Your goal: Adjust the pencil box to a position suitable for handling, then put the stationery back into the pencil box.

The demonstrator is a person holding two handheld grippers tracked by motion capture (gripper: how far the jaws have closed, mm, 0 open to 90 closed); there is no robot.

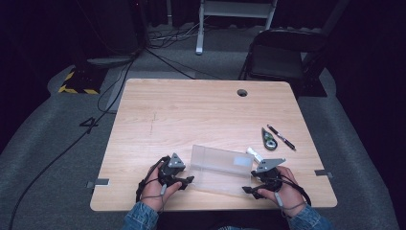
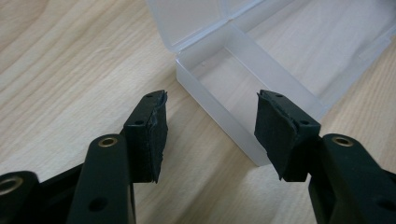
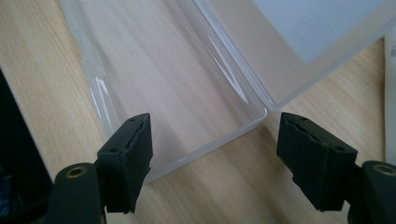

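Note:
A clear plastic box (image 1: 218, 176) lies on the wooden table (image 1: 191, 110) near the front edge, its hinged lid (image 1: 221, 158) standing open at the back with a pale label on it. My left gripper (image 1: 187, 181) is open at the box's left end; the box corner (image 2: 243, 107) sits just ahead, between the jaws. My right gripper (image 1: 248, 189) is open at the box's right end, and the box's near corner (image 3: 205, 135) lies between its jaws. The box (image 3: 163, 79) looks empty.
To the right of the box lie a white marker (image 1: 254, 154), a green and silver tool (image 1: 268, 139) and a black pen (image 1: 281, 137). A cable hole (image 1: 242, 92) is at the table's far edge. A folding chair (image 1: 277, 57) stands beyond.

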